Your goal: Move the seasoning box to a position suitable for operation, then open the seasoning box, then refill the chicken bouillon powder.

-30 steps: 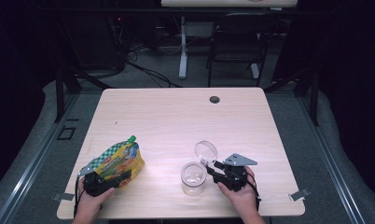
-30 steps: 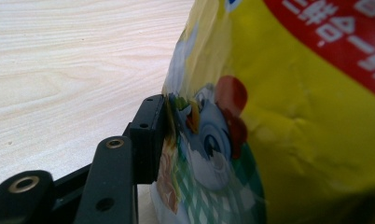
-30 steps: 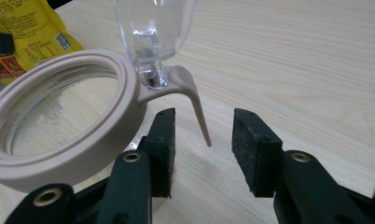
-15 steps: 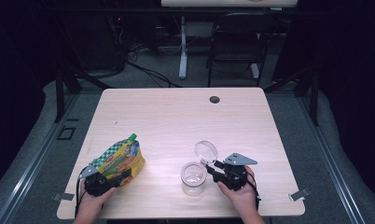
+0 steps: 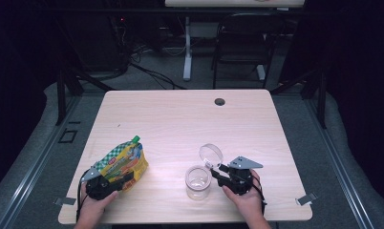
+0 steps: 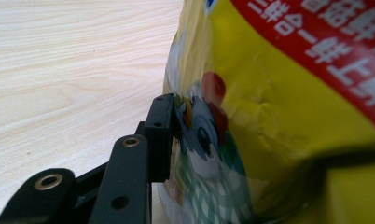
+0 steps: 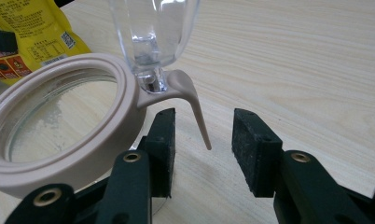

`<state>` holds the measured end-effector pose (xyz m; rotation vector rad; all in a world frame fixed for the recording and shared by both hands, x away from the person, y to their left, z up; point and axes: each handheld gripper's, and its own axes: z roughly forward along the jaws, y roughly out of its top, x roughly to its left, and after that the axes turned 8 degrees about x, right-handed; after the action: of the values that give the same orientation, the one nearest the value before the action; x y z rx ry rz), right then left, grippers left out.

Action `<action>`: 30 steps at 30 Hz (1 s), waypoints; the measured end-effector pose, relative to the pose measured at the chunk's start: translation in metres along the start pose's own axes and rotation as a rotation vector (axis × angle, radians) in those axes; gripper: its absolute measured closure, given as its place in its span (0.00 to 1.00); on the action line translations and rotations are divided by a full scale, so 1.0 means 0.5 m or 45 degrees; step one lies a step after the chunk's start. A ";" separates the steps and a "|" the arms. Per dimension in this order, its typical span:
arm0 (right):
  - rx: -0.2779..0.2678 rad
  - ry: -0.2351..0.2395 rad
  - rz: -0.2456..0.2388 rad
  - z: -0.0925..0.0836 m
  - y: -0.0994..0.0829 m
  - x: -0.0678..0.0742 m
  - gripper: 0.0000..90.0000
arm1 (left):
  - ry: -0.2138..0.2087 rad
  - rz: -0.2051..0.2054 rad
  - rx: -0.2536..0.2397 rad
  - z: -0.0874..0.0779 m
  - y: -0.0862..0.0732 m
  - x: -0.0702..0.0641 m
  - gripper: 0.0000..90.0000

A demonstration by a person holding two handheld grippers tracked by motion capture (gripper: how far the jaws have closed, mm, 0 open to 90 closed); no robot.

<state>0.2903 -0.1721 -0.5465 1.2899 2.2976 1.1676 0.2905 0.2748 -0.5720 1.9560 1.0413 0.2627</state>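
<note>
Currently, the grasping step is judged to be in hand: a snack pouch (image 5: 122, 162) is being taken up by the left gripper (image 5: 114, 181) so that its contents can be brought to the open jar (image 5: 198, 182).

The left gripper's jaws have just been closing, with the pouch between them. In the left gripper view one pad is seen laid flat against the printed foil (image 6: 269, 116); the opposite pad is hidden behind the bag, so a firm clamp cannot be confirmed.

The right gripper (image 7: 202, 151) is held partly open and grips nothing. The beige latch tab (image 7: 195, 109) of the jar's collar (image 7: 64, 135) hangs between its pads without being pressed; the clear hinged lid (image 5: 210, 155) stands raised.

The pouch stands tilted at the table's (image 5: 180, 114) near left, its green cap (image 5: 135, 139) uppermost and pointing away; the jar sits well apart to its right.

For the next move, a secure hold on the pouch is required before lifting, and the jar should be steadied.
</note>
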 end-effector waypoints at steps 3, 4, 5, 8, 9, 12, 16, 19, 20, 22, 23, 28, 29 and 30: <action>-0.002 0.006 -0.005 -0.002 -0.001 0.000 0.67 | 0.007 0.000 0.001 -0.002 0.002 0.001 0.70; -0.003 0.007 -0.003 -0.002 -0.001 -0.001 0.67 | 0.006 -0.001 0.010 -0.004 0.002 0.002 0.70; -0.005 0.006 -0.003 -0.003 -0.001 -0.001 0.67 | 0.006 0.001 0.011 -0.005 0.002 0.002 0.70; -0.006 0.007 -0.005 -0.004 0.001 -0.002 0.67 | 0.005 0.002 0.014 -0.008 0.003 0.001 0.70; -0.006 0.007 -0.005 -0.004 0.000 -0.001 0.67 | 0.004 0.001 0.012 -0.009 0.004 0.000 0.70; -0.005 0.006 -0.007 -0.004 0.000 0.000 0.67 | 0.001 0.007 -0.004 -0.012 0.008 -0.003 0.70; -0.016 0.009 -0.005 -0.009 -0.002 0.000 0.67 | 0.003 0.019 -0.014 -0.018 0.016 -0.010 0.70; -0.021 0.010 -0.004 -0.012 -0.003 -0.001 0.67 | 0.007 0.032 -0.019 -0.022 0.022 -0.013 0.70; -0.019 0.009 -0.004 -0.015 -0.003 -0.001 0.67 | 0.002 0.038 -0.016 -0.024 0.024 -0.012 0.70; -0.028 0.009 0.003 -0.018 -0.006 -0.002 0.67 | -0.009 0.035 -0.018 -0.025 0.028 -0.012 0.70; -0.024 0.009 0.002 -0.020 -0.007 -0.003 0.67 | -0.010 0.033 -0.023 -0.025 0.030 -0.012 0.70; -0.038 0.002 0.000 -0.028 -0.009 -0.001 0.67 | -0.002 0.038 -0.030 -0.030 0.040 -0.014 0.70; -0.036 0.001 -0.008 -0.030 -0.010 -0.001 0.67 | 0.000 0.036 -0.028 -0.031 0.042 -0.015 0.70; -0.036 -0.001 -0.005 -0.031 -0.011 0.000 0.67 | 0.003 0.041 -0.034 -0.033 0.044 -0.016 0.70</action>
<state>0.2783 -0.1816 -0.5407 1.2748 2.2742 1.1933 0.2893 0.2730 -0.5436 1.9503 1.0036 0.2957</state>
